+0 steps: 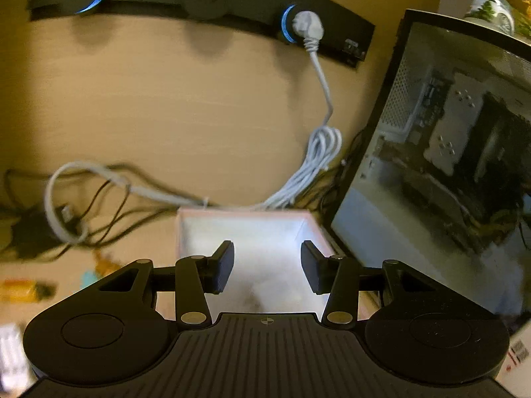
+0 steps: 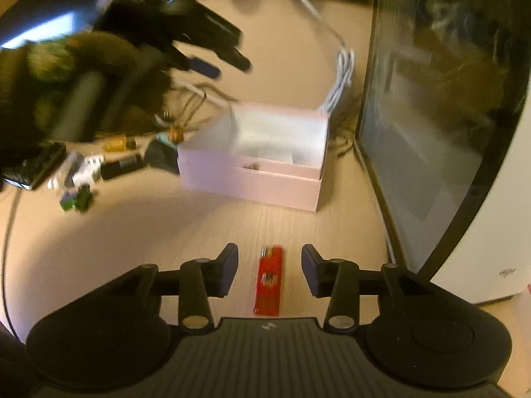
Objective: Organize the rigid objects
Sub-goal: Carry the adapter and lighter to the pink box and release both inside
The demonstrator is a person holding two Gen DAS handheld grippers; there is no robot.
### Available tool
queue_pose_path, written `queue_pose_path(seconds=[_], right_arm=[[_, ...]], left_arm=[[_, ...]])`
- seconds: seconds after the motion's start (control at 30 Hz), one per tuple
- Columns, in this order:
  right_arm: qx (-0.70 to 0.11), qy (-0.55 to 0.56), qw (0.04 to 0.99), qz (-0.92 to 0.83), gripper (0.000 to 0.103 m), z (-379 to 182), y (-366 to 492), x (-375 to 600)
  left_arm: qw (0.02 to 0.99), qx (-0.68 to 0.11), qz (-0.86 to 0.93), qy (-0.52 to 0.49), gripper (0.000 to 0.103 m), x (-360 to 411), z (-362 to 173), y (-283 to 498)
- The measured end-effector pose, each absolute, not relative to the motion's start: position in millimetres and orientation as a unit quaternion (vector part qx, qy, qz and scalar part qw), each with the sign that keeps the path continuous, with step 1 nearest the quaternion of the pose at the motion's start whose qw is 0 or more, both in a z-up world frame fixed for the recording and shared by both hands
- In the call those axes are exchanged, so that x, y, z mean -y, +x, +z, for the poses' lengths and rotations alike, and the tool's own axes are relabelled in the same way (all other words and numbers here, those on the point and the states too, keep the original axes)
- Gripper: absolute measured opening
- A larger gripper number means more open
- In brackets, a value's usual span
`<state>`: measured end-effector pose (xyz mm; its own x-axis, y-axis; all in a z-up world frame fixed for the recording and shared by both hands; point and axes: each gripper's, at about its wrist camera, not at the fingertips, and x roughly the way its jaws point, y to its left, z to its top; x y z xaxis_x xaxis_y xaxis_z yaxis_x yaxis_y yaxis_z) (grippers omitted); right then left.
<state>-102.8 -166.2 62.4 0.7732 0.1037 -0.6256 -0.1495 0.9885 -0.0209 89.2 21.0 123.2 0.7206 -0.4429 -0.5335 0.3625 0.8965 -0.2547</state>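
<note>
The pink box (image 2: pixel 252 179) sits on the desk (image 2: pixel 166 232), a glass-sided computer case (image 2: pixel 431 132) just beside it at 3 o'clock and a white cable (image 1: pixel 322 146) bunched behind at 12. The right gripper (image 2: pixel 269 272) hangs with jaws apart over a red lighter (image 2: pixel 269 285) lying flat, untouched by either pad. At 9 o'clock, blurred small parts (image 2: pixel 86 172) litter the desk. Only the right view shows the lighter and the gloved hand (image 2: pixel 66 83). The left gripper (image 1: pixel 267 265), jaws apart and empty, hovers over the box's white inside, which is hard to make out.
</note>
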Motion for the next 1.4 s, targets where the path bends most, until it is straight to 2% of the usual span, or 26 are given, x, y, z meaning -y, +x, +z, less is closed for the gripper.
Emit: queue_pose_path(seconds=[0.17,0.33,0.47,0.53,0.7,0.97,1.13,1.27,1.4], right_arm=[[-0.344,-0.017,0.937,0.061,0.042,37,-75,164],[-0.372,-0.044,0.926,0.053,0.039,13,-50,157],[-0.392,-0.046,0.917,0.056,0.023,5,-45,156],[-0.396,-0.051,0.915,0.059,0.023,8,-46,155],[-0.363,-0.037,0.929,0.069,0.023,49,-43,156],[-0.22,-0.074,0.967,0.107,0.021,150,37,129],[-0.208,-0.078,0.971,0.089,0.032,168,68,117],[-0.207,-0.066,0.969,0.118,0.061,148,31,129],[-0.25,-0.035,0.961,0.111,0.064,112,-4,145]], left_arm=[[0.91,-0.351,-0.192,-0.103,0.049,-69,101,43],[0.898,-0.388,-0.168,-0.12,0.049,-115,84,-2],[0.9,-0.392,-0.134,-0.138,0.048,-148,78,-29],[0.9,-0.392,-0.117,-0.152,0.048,-162,75,-38],[0.894,-0.397,-0.092,-0.187,0.048,-179,62,-48],[0.892,-0.413,-0.092,-0.162,0.048,-173,53,-59],[0.9,-0.409,-0.083,-0.124,0.048,-170,55,-62],[0.902,-0.412,-0.074,-0.11,0.048,-173,53,-56],[0.91,-0.401,-0.078,-0.071,0.048,-171,61,-33]])
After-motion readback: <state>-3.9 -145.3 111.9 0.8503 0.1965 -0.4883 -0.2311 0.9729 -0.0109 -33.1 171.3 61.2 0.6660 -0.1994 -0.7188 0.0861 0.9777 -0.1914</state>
